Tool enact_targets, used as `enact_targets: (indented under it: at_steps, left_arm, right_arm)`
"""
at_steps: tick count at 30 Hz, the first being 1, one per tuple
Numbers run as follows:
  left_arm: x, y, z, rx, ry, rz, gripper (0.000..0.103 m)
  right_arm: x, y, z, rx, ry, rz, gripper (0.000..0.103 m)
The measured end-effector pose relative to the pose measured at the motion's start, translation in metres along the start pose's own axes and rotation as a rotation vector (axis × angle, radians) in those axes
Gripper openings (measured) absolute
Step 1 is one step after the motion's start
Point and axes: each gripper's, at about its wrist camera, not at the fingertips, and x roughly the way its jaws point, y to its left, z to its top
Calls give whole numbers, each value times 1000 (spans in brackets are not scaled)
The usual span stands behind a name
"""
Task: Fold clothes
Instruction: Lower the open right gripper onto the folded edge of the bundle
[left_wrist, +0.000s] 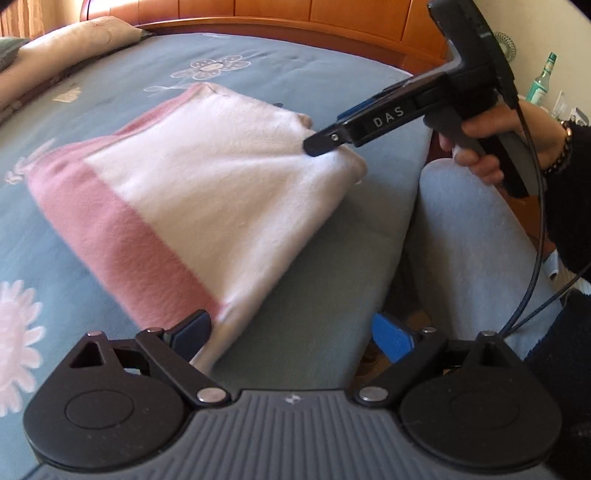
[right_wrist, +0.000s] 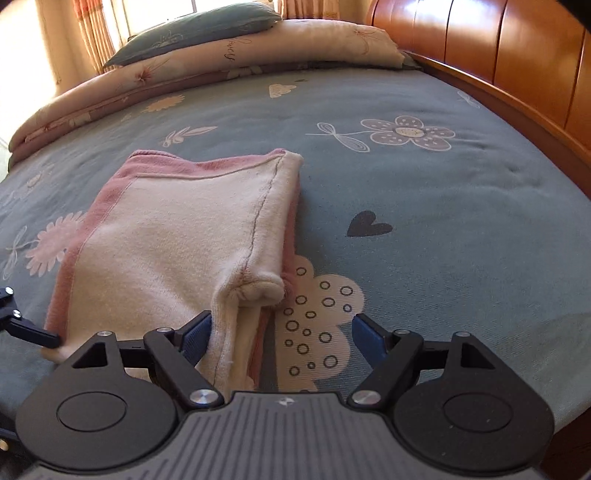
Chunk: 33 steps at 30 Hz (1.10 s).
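Note:
A folded white garment with a pink border (left_wrist: 207, 192) lies flat on the blue flowered bed sheet (left_wrist: 110, 74). My left gripper (left_wrist: 291, 334) is open at the garment's near corner; the cloth lies beside its left pad and is not pinched. My right gripper (left_wrist: 325, 142), held by a hand (left_wrist: 480, 147), rests its tip on the far right corner. In the right wrist view the right gripper (right_wrist: 282, 338) is open, with the garment's (right_wrist: 177, 236) folded edge running past its left pad. One finger of the left gripper (right_wrist: 33, 334) shows at the garment's left corner.
A wooden headboard (right_wrist: 498, 55) runs along the bed's far side. Pillows and a rolled quilt (right_wrist: 221, 48) lie at the bed's end. The person's leg in light trousers (left_wrist: 472, 240) is at the bed edge. A bottle (left_wrist: 543, 79) stands beyond it.

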Motion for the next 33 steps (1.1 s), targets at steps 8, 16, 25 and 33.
enact_targets:
  at_steps: [8, 16, 25, 33]
  left_arm:
    - [2, 2, 13, 12, -76, 17, 94]
    - [3, 5, -5, 3, 9, 42, 94]
    - [-18, 32, 40, -16, -107, 144, 95]
    - [16, 84, 82, -143, -111, 91, 95]
  right_arm:
    - [-11, 27, 4, -58, -2, 0, 84]
    - [-16, 10, -12, 2, 32, -52, 87]
    - [-37, 41, 37, -172, -198, 131, 87]
    - [20, 28, 68, -140, -114, 269, 87]
